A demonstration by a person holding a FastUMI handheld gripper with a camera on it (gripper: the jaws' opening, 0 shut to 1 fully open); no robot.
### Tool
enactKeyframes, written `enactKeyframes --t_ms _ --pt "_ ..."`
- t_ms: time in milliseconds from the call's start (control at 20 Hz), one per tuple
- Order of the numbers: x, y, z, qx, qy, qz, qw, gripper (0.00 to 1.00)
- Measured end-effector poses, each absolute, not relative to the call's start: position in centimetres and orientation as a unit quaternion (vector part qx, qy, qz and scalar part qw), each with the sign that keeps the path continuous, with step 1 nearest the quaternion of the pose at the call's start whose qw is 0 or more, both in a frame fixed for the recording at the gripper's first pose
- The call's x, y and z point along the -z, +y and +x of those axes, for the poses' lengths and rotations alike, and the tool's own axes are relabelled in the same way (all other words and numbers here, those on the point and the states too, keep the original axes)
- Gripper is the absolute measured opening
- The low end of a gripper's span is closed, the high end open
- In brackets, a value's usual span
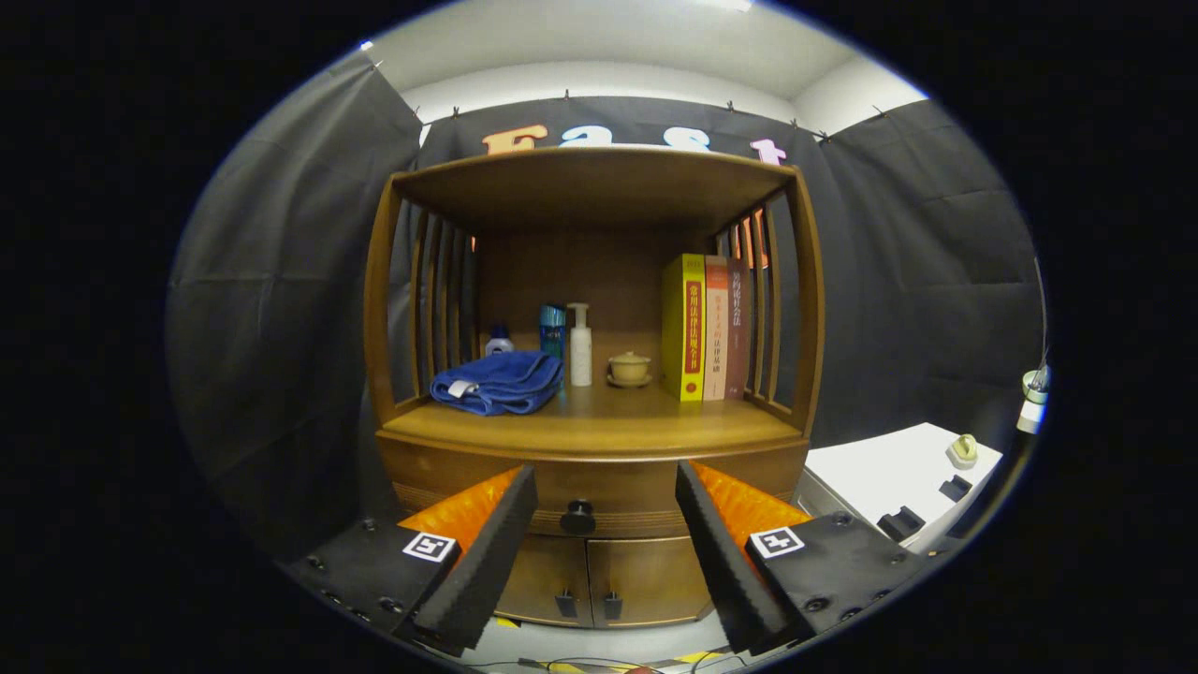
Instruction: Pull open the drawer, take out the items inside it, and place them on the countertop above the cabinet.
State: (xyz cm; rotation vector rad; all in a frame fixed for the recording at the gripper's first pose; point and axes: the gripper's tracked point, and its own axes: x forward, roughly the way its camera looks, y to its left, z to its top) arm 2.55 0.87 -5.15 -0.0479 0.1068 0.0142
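Note:
A wooden cabinet (599, 440) stands ahead of me. Its drawer (618, 501) is closed, with a dark round knob (577, 517) on the front. My gripper (606, 491) is open, and the knob sits between the two fingers, a little beyond their tips and closer to the left one. Neither finger touches the knob. The countertop (608, 421) above the drawer carries a folded blue towel (496, 382), small bottles (552, 329), a white pump bottle (580, 344), a small lidded cup (629, 368) and upright books (704, 328). The drawer's contents are hidden.
Two lower cabinet doors (599, 580) with small handles sit under the drawer. A white table (898, 477) with small objects stands to the right. Slatted side rails and a top shelf (590, 178) frame the countertop. Cables lie on the floor below.

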Motion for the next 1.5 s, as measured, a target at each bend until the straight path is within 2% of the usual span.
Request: enactKeyframes --t_ms 850,1350,1450,1500 --pt "16.1 3.0 11.7 -0.015 0.158 -0.006 0.987 0.99" --pt "18.5 2.8 14.9 -0.003 0.177 0.001 0.984 0.99" --pt "18.6 2.8 15.3 -0.001 0.178 0.001 0.984 0.98" --pt "18.7 2.8 15.4 0.0 0.178 -0.001 0.984 0.94"
